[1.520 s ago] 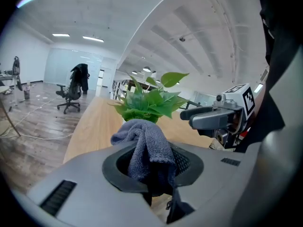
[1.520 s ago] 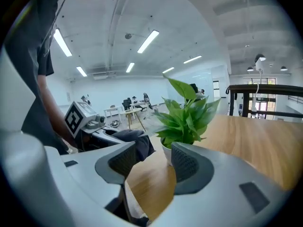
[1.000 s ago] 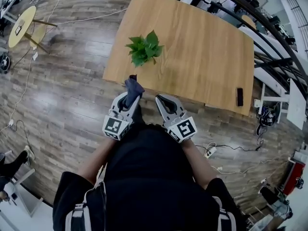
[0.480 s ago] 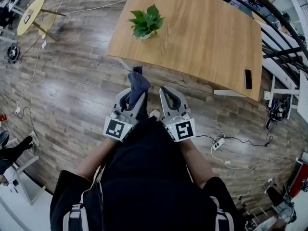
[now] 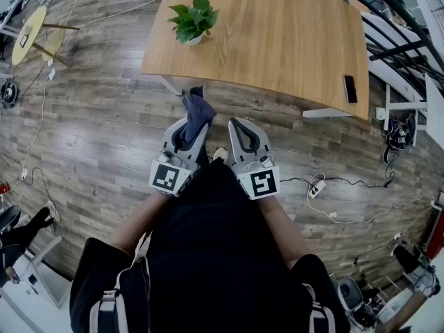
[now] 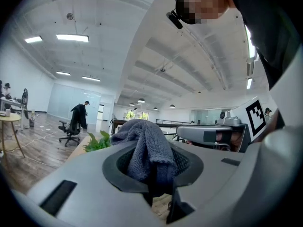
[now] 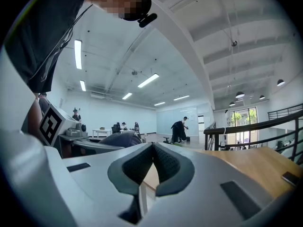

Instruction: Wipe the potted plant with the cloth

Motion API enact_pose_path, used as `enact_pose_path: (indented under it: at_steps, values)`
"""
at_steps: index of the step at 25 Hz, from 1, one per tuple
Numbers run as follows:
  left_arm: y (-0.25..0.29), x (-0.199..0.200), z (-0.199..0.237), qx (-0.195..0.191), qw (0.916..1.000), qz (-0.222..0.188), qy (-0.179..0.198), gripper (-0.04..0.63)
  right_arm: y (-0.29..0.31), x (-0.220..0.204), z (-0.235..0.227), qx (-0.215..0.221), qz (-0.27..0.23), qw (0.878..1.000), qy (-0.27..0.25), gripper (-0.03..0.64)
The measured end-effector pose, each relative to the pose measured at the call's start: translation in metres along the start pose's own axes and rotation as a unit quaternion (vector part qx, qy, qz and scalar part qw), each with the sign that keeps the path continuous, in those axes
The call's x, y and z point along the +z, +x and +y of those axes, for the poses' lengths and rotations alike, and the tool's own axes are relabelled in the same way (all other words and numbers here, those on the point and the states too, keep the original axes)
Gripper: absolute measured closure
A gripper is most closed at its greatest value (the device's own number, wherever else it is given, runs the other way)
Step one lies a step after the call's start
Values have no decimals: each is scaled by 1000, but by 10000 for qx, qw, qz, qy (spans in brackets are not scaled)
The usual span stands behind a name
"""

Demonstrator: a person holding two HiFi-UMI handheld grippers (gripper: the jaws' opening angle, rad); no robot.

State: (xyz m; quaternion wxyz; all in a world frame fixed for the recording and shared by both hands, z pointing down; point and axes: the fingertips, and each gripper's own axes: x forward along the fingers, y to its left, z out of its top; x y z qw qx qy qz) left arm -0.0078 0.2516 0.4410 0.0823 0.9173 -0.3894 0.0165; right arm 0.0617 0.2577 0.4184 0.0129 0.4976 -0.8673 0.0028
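The potted plant (image 5: 191,19), green leaves in a small white pot, stands near the front left corner of the wooden table (image 5: 277,40); its leaves (image 6: 97,143) peek past the left jaws in the left gripper view. My left gripper (image 5: 196,122) is shut on a dark blue-grey cloth (image 5: 196,111), which bunches up out of the pads (image 6: 144,150). My right gripper (image 5: 232,123) is shut with nothing between its pads (image 7: 152,167). Both grippers hang level over the floor, short of the table's front edge and well apart from the plant.
A black phone (image 5: 349,89) lies near the table's right front corner. A power strip and cables (image 5: 316,186) lie on the wood floor at right. A small round yellow table (image 5: 28,33) stands at far left. Black railings (image 5: 395,40) run behind the table at right.
Both grippers and the person have drawn back from the table, which now lies farther off. The cloth stays in the left gripper's hold. The right jaws stay together.
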Motion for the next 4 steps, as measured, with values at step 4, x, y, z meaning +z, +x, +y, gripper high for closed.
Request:
enact_pose_path:
  at_steps: [4]
  values:
    - [4,12,-13,-223,9992,-264,208,482,-11,1,-10,-142,-2,9999,3,598]
